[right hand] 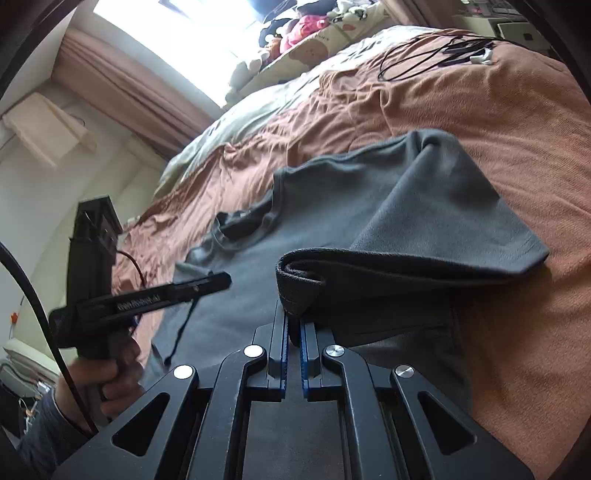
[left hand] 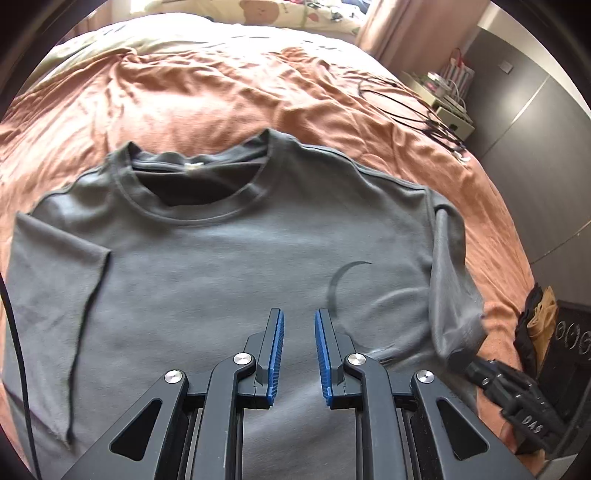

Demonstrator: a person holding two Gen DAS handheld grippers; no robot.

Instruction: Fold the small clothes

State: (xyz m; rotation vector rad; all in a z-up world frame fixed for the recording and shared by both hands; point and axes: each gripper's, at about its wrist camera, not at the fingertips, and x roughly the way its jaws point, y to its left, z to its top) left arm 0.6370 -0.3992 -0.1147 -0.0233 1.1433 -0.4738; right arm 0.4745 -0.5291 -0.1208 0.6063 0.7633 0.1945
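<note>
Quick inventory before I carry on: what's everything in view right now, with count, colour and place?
T-shirt: one, grey, flat on the bed, one sleeve lifted and folded inward.
Bedspread: one, orange-brown, beneath the shirt.
Cables: a black tangle on the bed's far side.
Curtains: pinkish, beside the window.
Soft toys: several, mixed colours, on the ledge past the bed.
Left gripper: black, blue pads, jaws apart, empty, above the shirt's chest.
Right gripper: black, blue pads, shut on the sleeve hem.
Hand: one, holding the left gripper's handle.
</note>
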